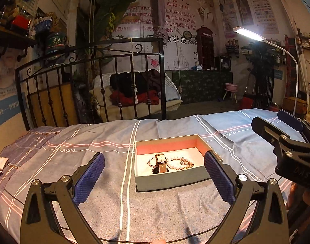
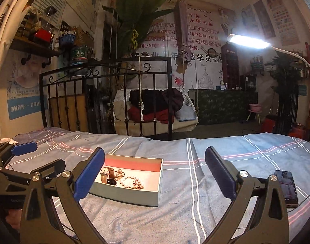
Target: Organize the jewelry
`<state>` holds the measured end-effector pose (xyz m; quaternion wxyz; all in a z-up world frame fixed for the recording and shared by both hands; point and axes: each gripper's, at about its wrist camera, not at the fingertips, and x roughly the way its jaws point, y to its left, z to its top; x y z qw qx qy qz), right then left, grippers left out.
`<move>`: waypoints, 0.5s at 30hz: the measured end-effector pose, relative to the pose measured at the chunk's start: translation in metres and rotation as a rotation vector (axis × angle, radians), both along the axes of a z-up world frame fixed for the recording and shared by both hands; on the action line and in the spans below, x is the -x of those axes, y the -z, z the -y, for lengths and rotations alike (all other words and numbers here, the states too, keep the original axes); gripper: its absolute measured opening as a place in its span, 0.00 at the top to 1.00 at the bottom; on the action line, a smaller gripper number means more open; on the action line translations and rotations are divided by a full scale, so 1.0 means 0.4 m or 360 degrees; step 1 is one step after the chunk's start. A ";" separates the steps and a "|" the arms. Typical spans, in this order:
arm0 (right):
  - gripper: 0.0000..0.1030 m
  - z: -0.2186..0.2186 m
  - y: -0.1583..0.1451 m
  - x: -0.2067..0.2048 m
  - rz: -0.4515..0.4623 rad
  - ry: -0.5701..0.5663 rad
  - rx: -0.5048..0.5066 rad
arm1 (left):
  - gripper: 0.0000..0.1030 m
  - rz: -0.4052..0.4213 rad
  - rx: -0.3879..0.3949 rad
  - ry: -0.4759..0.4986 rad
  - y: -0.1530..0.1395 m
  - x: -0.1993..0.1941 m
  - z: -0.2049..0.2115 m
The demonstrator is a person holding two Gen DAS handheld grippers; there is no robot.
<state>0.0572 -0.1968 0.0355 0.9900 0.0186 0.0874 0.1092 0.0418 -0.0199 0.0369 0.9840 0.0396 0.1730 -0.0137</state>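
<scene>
I noted the box (image 1: 171, 181) was grey-green outside, coral-red inside, cream-floored; the watch strap (image 1: 162, 163) was brown; the bead bracelet (image 1: 178, 162) white; the bedsheet (image 1: 106, 162) blue-grey with pink-and-white plaid lines; my gripper pads (image 1: 88, 180) textured blue.

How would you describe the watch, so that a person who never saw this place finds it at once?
On the plaid bedsheet lies an open grey box with a pink inner wall. The watch lies in its left part, beside a white bead bracelet. Only it has a wide brown strap; the neighbours are beads and thin chains.
</scene>
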 end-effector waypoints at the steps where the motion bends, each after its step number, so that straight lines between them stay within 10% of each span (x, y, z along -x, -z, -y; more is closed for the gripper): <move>1: 0.06 0.000 0.002 -0.002 -0.0008 -0.0002 -0.0005 | 0.07 -0.0002 0.0002 0.0001 0.002 0.005 0.001; 15: 0.06 -0.007 0.022 -0.019 -0.0073 -0.0023 0.0005 | 0.07 -0.0038 0.0040 -0.0015 0.009 -0.001 -0.020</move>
